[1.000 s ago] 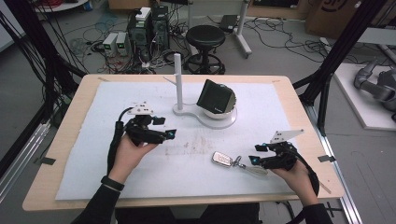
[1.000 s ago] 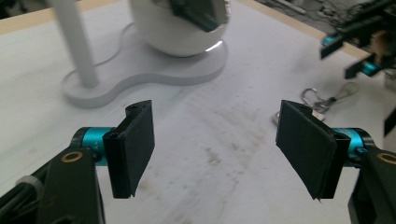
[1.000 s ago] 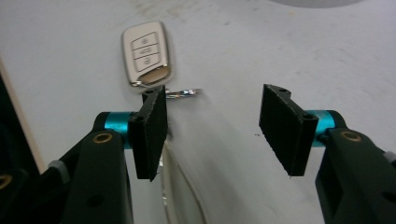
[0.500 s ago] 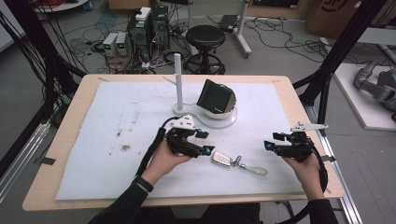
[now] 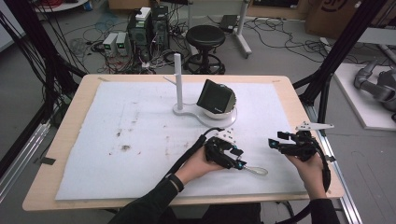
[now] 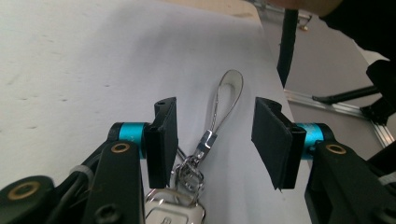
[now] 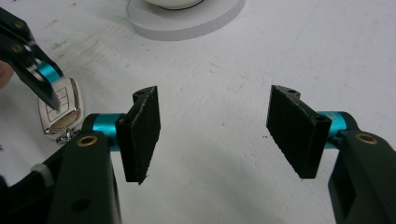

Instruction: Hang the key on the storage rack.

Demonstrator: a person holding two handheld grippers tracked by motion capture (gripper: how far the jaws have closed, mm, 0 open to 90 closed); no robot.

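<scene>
Silver metal is catching the light between the jaws of the left gripper (image 6: 212, 140), which have just been closing around the car key (image 6: 175, 212) and its key ring; the pads are not yet pressing on it. The wire loop (image 6: 228, 93) is lying ahead of those jaws on the white mat (image 5: 140, 135). The right gripper (image 7: 215, 128), well apart, is hanging released over bare mat, its jaws having just been opening.
</scene>
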